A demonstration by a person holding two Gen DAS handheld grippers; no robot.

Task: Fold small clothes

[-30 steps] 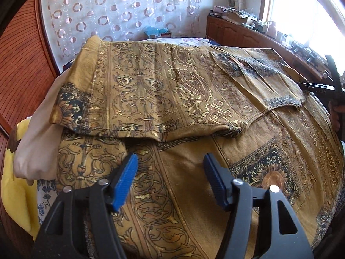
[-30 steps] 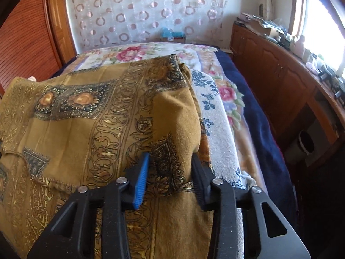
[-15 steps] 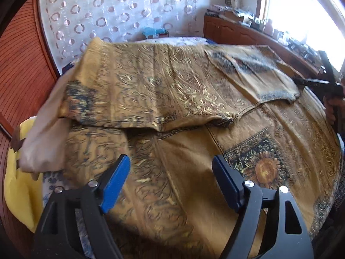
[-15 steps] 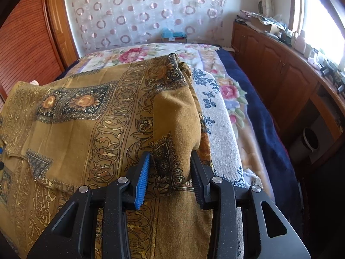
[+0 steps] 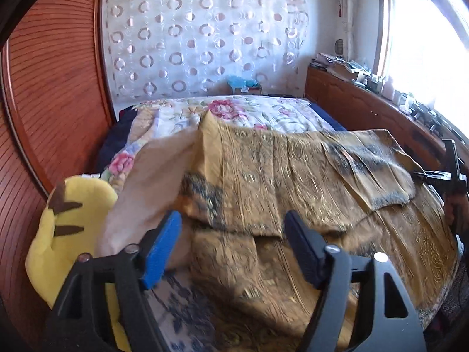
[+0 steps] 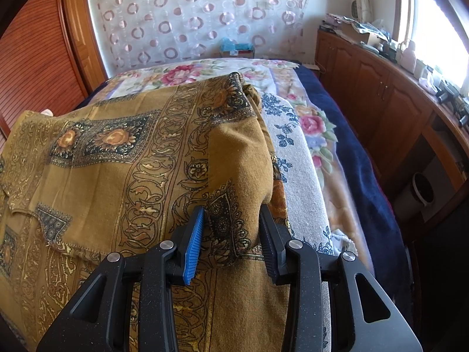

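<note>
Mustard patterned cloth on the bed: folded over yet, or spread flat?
Partly folded: the mustard patterned cloth has one layer doubled over another, its hem crossing the lower layer, and the right hand-held gripper pinches a bunched fold.

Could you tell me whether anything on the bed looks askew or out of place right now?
The gold patterned cloth is folded unevenly: its upper layer's edge runs crooked, and its right edge is bunched between the right gripper jaws. A yellow plush sits wedged at the bed's left side.
</note>
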